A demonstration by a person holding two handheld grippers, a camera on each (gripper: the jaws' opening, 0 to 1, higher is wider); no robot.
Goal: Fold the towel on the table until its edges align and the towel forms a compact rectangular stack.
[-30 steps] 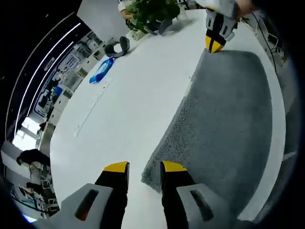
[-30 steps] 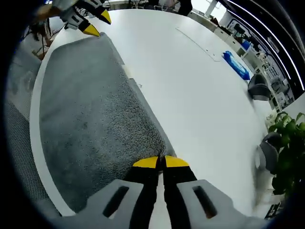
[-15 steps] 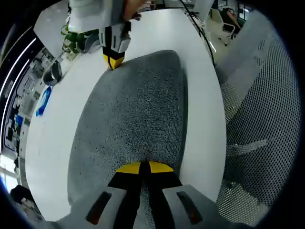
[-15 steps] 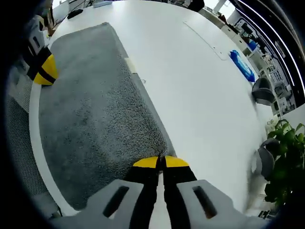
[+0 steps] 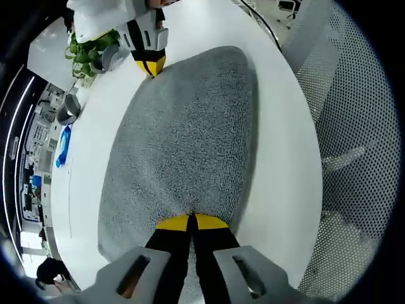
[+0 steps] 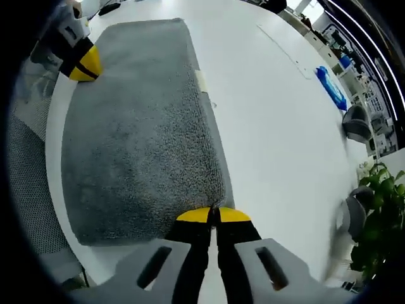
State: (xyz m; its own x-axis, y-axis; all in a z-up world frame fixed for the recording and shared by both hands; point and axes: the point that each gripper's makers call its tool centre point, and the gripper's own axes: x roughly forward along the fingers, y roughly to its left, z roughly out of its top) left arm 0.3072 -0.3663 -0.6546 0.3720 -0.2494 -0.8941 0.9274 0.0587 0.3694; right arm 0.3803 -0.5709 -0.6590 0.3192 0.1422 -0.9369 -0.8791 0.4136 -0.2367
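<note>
A: Is there any writing to read?
B: None is legible. The grey towel (image 5: 190,133) lies flat on the white counter (image 5: 88,158). The left gripper (image 5: 192,221) has its jaws closed on the towel's near edge.
A: And the right gripper (image 6: 212,215)?
B: Jaws pressed together on a towel corner. Its view shows a small tag (image 6: 201,81) at the towel's edge; the left gripper view shows a mesh chair (image 5: 354,126) beside the counter
</note>
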